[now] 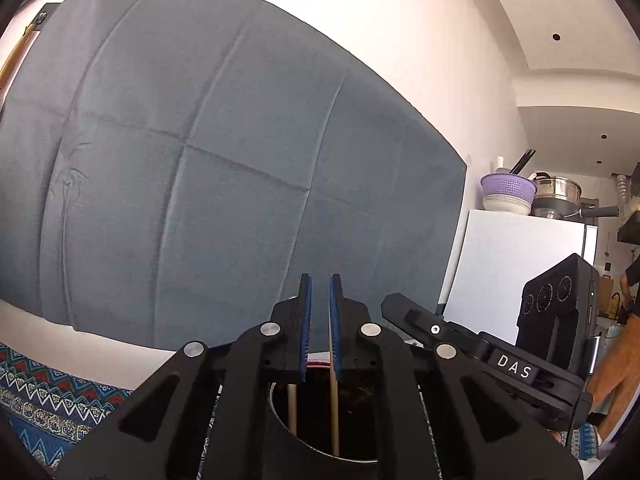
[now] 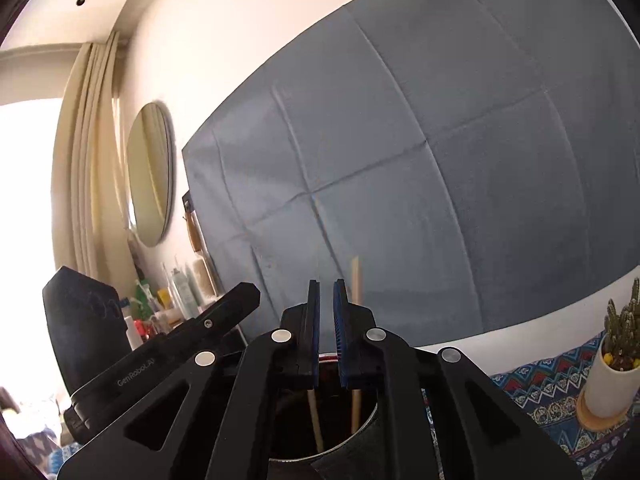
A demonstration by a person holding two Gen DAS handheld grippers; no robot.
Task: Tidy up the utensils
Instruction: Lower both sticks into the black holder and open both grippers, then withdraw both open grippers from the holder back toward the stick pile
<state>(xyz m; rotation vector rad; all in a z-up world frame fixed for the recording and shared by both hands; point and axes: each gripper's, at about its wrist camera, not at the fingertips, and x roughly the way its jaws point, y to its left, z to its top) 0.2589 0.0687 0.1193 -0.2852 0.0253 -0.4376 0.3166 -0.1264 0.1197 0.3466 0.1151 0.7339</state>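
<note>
A dark round utensil holder (image 1: 277,410) (image 2: 370,420) stands right under both grippers. Two wooden chopsticks stand in it. Seen from the left wrist, one chopstick (image 1: 292,408) is below the left finger and the other chopstick (image 1: 334,412) runs up along the right pad. My left gripper (image 1: 320,280) has its blue pads slightly apart and grips nothing. In the right wrist view, one chopstick (image 2: 317,420) leans below the left finger, and a second chopstick (image 2: 355,280) rises outside the right finger. My right gripper (image 2: 327,284) shows a narrow empty gap.
A patterned tablecloth (image 1: 48,392) (image 2: 540,384) covers the table. A grey-blue cloth (image 1: 200,160) hangs on the wall behind. A potted cactus (image 2: 616,364) stands at the right, bottles (image 2: 172,292) at the left. A white fridge (image 1: 520,260) and a person (image 1: 630,280) are far right.
</note>
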